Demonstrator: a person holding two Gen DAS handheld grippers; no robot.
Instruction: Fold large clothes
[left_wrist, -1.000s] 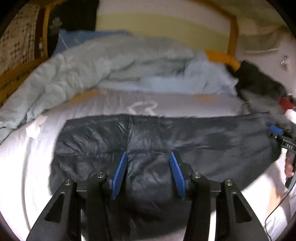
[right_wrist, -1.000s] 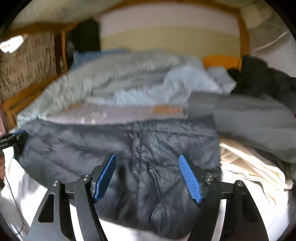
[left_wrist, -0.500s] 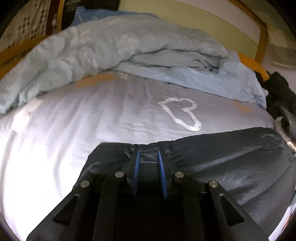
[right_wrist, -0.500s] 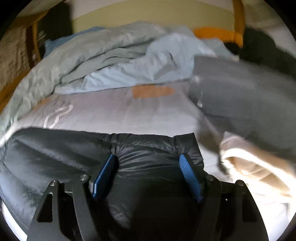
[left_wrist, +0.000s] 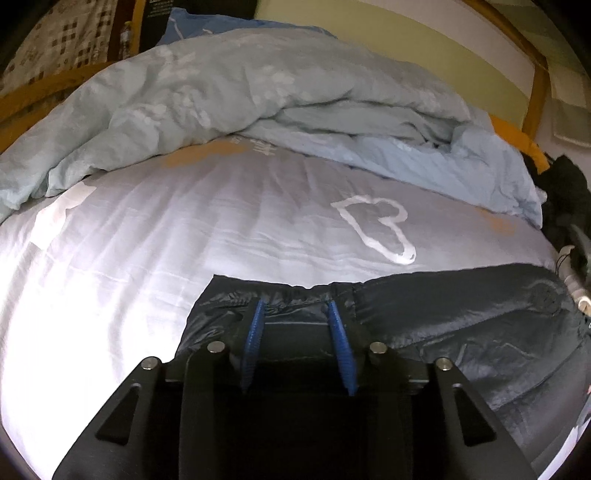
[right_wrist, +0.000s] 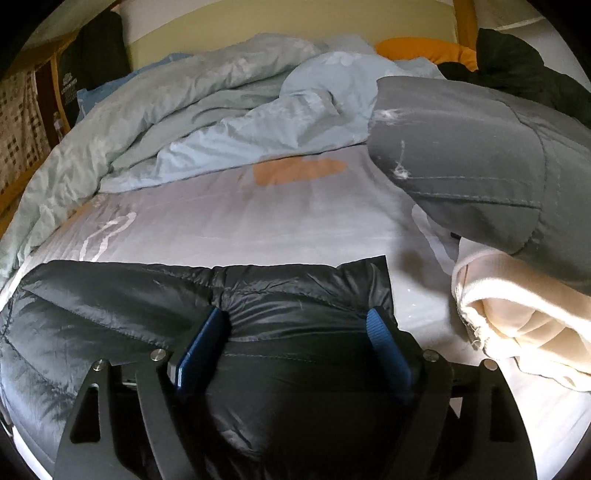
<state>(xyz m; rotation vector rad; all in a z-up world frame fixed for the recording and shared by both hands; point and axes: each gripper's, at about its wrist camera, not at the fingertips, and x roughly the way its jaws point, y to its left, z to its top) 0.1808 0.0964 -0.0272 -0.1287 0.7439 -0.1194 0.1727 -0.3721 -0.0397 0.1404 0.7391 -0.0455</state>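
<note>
Dark puffer jacket (left_wrist: 461, 317) spread low across both views on the pale bed sheet (left_wrist: 184, 229), its far hem running left to right through the middle of each frame. Left gripper (left_wrist: 295, 325) at lower centre of the left view, jaws partway apart and opening, shiny fabric bunched between the blue pads but not visibly pinched. Right gripper (right_wrist: 297, 332) at lower centre of the right view, jaws wide and opening further, a puffed fold of the jacket (right_wrist: 147, 302) swelling up between them, pads seemingly pressed into the cloth without clamping it. Likely light, soft and springy, with a slick shell apt to slide out of a shallow pinch and to balloon back after folding; best taken at the stitched hem or a corner, deep in the jaws. Plenty of open sheet above the hem in both frames for laying a fold forward. Tighter at the right of the right view: grey garment (right_wrist: 480, 155) and cream knit (right_wrist: 517, 314) near the jacket's corner. Rumpled blue duvet (left_wrist: 258, 92) banked across the upper frame, well apart.
</note>
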